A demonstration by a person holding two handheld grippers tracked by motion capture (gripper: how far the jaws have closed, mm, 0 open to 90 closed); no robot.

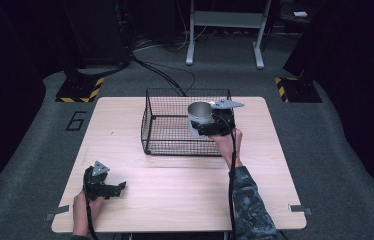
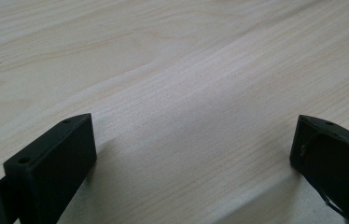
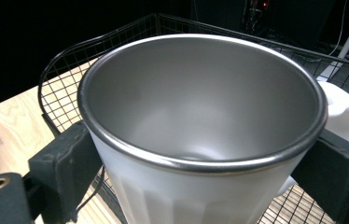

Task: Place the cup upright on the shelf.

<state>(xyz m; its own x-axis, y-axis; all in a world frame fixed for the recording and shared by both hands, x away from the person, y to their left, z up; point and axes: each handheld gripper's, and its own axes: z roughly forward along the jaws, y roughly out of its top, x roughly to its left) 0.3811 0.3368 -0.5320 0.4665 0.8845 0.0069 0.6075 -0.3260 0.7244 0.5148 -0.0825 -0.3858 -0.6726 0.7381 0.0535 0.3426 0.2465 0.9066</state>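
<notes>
A white mug (image 1: 199, 118) with a steel inside (image 3: 200, 107) and a white handle (image 3: 345, 112) is held upright over the black wire basket (image 1: 170, 100). My right gripper (image 1: 210, 125) is shut on it, one jaw on each side of its body. The mug is empty. My left gripper (image 1: 120, 188) rests low over the wooden table (image 1: 175, 185) near its front left; its fingers (image 2: 56, 163) stand wide apart with bare wood between them.
The wire basket (image 3: 65, 88) stands on the middle back of the table. Beyond the table are grey floor, a white frame (image 1: 225, 30) and two black stands with yellow-black striped bases (image 1: 80, 90).
</notes>
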